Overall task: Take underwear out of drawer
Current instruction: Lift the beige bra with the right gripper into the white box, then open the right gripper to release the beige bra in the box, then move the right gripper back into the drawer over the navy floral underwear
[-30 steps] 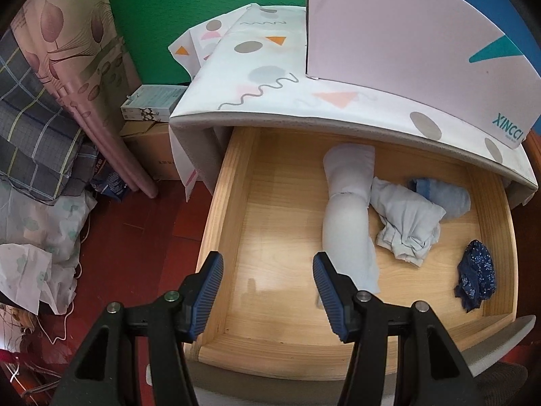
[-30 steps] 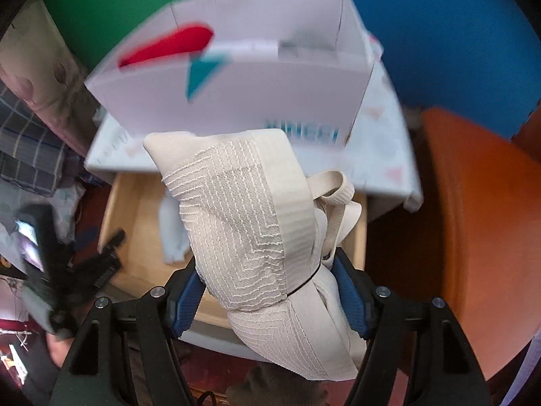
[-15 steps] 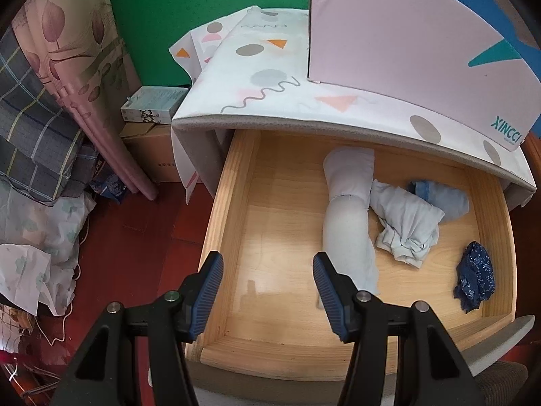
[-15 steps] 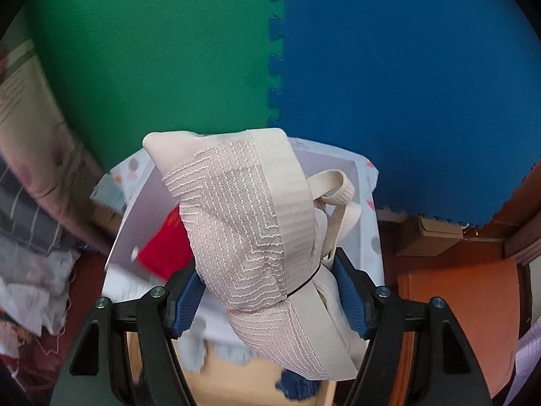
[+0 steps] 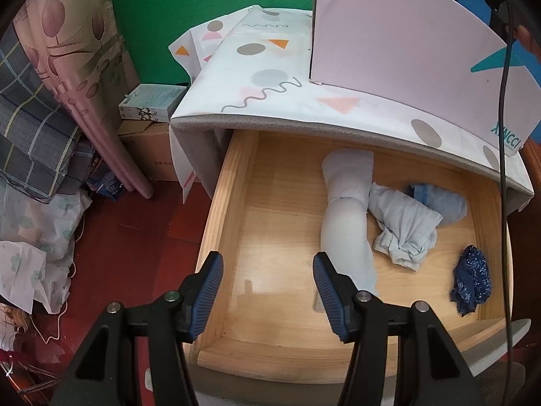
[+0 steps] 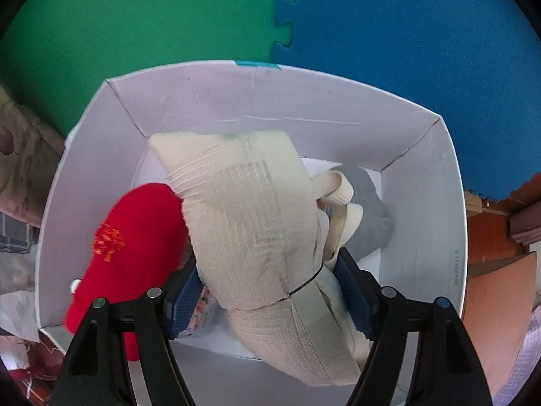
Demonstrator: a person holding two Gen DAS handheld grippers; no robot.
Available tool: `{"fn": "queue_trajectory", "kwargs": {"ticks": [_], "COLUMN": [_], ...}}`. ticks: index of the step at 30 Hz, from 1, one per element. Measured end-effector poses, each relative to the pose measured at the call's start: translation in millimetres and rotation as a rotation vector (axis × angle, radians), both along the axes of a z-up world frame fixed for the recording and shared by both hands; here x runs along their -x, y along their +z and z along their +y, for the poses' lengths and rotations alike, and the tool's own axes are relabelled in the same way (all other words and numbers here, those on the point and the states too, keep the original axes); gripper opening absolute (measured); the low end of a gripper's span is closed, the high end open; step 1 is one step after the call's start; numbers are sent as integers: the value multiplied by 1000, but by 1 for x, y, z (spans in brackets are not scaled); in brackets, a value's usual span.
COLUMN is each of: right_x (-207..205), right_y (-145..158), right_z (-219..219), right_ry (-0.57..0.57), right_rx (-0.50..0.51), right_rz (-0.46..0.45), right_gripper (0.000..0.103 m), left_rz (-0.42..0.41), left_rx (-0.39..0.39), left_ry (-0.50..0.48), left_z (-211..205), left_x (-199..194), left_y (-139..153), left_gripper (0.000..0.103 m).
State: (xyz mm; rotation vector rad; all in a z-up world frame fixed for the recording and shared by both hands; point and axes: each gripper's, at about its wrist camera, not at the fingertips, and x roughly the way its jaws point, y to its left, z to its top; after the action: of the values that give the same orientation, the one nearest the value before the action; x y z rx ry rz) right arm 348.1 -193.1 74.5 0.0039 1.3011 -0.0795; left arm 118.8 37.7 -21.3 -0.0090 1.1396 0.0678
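The wooden drawer [image 5: 216,223] stands pulled out under a patterned cabinet top [image 5: 270,77]. In it lie a long pale roll [image 5: 345,223], a light blue bundle [image 5: 402,230], a blue roll [image 5: 439,199] and a dark blue sparkly piece [image 5: 471,284]. My left gripper [image 5: 267,264] hangs open over the drawer's near left part, nothing between its fingers. My right gripper [image 6: 267,264] still has the cream ribbed underwear [image 6: 243,209] between its pads, and its jaws are opening. It hovers over the white box [image 6: 304,101], which holds a red piece [image 6: 135,243] and a grey one [image 6: 368,209].
The white box [image 5: 389,40] sits on the cabinet top against a green and blue foam wall [image 6: 389,34]. A black cable [image 5: 503,135] hangs down past the drawer's right side. Bedding, a curtain [image 5: 74,67] and cardboard boxes [image 5: 148,105] crowd the red floor at left.
My right gripper has carried the cream underwear from above the drawer front, over the box's wall, to above the inside of the white box. The left gripper has stayed put.
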Motion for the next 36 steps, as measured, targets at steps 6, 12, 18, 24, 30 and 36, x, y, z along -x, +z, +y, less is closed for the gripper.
{"fn": "queue_trajectory", "kwargs": {"ticks": [6, 12, 18, 24, 30, 36], "right_x": [41, 113, 180, 225, 228, 214], "right_y": [37, 66, 40, -40, -110, -156], "right_z": [-7, -21, -39, -54, -59, -53], "right_ry": [32, 89, 113, 64, 29, 56], "right_rx": [-35, -58, -61, -70, -79, -32], "right_rz": [-92, -118, -10, 182, 289, 332], "right_gripper": [75, 75, 75, 61, 53, 53], "left_rz": [2, 15, 21, 36, 45, 45], "left_rx": [-8, -22, -29, -40, -24, -22], "left_ry": [-5, 6, 14, 5, 20, 10], "left_z": [-2, -1, -1, -4, 2, -1], "left_x": [0, 0, 1, 1, 0, 0], "left_y": [0, -3, -4, -7, -9, -9], "left_gripper": [57, 57, 57, 57, 57, 57]}}
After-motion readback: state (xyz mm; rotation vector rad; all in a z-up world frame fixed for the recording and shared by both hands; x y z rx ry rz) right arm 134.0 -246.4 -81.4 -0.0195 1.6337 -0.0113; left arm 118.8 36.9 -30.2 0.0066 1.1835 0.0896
